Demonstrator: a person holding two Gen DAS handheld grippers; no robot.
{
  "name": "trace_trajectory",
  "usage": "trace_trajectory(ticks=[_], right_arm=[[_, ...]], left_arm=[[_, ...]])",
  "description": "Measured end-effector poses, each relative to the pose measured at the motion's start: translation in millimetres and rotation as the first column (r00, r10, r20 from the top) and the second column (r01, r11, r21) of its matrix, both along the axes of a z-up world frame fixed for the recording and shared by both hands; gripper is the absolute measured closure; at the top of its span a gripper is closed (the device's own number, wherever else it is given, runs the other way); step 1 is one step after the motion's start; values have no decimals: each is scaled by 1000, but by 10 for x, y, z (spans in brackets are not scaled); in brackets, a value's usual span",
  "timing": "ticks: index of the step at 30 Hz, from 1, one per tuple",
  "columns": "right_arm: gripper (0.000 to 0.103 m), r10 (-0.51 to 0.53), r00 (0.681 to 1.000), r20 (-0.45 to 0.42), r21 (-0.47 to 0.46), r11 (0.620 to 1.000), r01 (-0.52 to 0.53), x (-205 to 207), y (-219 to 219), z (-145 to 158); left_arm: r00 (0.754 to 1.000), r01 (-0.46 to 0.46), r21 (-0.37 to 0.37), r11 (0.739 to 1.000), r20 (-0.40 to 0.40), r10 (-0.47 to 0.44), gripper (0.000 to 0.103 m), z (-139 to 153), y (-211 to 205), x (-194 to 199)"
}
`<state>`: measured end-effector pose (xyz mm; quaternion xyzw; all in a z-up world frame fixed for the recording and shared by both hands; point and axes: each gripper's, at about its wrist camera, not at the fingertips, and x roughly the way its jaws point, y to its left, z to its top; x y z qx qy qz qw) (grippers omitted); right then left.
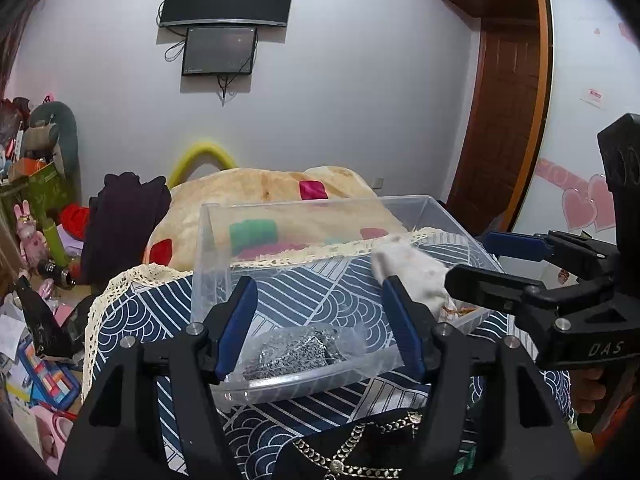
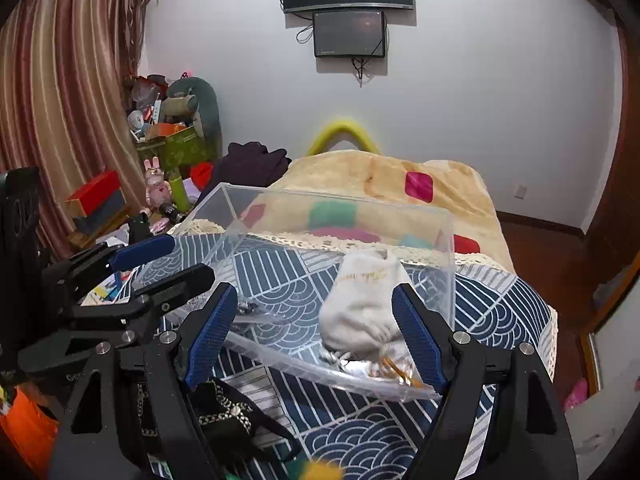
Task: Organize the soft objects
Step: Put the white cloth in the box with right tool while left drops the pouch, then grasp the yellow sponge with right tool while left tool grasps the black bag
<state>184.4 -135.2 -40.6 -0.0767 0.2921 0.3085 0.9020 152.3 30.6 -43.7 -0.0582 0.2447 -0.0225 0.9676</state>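
A clear plastic bin (image 1: 224, 236) (image 2: 448, 280) stands on a table with a blue wave-pattern cloth. Inside lie a silvery scrubber in a plastic wrap (image 1: 296, 350) and a white sock (image 1: 416, 276) (image 2: 360, 304), which looks blurred and sits by the bin's right end. My left gripper (image 1: 320, 328) is open just before the bin's near wall, in front of the scrubber. My right gripper (image 2: 316, 336) is open with the sock between its spread fingers; it also shows from the side in the left wrist view (image 1: 480, 264). A black bag with a gold chain (image 1: 360, 448) (image 2: 228, 416) lies on the cloth in front.
A bed with a beige patterned blanket (image 1: 260, 192) (image 2: 380, 176) lies behind the table. Dark clothes (image 1: 124, 216), plush toys and boxes (image 2: 172, 148) clutter the left side. Two screens (image 1: 224, 20) hang on the far wall. A wooden door (image 1: 504, 120) is at right.
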Motion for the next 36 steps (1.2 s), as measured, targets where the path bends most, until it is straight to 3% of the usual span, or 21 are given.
trace_trajectory(ticks=[5,12,16,22,24,27,29,30,31,36], right_arm=[[26,-4,1000,5,2,1000,4,-113,-102,-27],[26,-14,1000,12,-46,999,15,-360,-285,-205],[26,-17,1000,8,-85,996,18,-515,-315,-345],[26,-7,998,-60,-85,996,2,-635,-407,-606],[29,-19,996,-88,-70,997,13,-637,-454,-674],[48,-17,989,-149,-44,999,10,-610,-479,-761],[64,-9,985,-171,-36,999,3,-591,-485,-795],[67,-3,984,-177,-34,999,-3,-596,-490,-815],[68,0,985,-173,-33,999,-5,-604,-491,-818],[74,10,993,-120,-19,1000,-12,-720,-503,-750]], left_arm=[[1000,11,-3,1000,0,-11,30,26,-18,-95],[999,41,23,999,-6,-41,6,-23,-86,-406],[998,52,52,997,-51,-49,3,-150,-161,-553],[984,111,-5,994,-142,-111,3,-423,-232,-650],[980,117,6,993,-163,-114,3,-517,-282,-652],[975,121,-1,993,-189,-119,3,-640,-337,-648],[979,102,-5,995,-179,-101,7,-679,-331,-659],[981,97,-3,995,-168,-96,14,-675,-332,-670],[981,106,-6,994,-163,-106,23,-670,-337,-680],[978,125,-13,992,-166,-125,47,-681,-340,-683]])
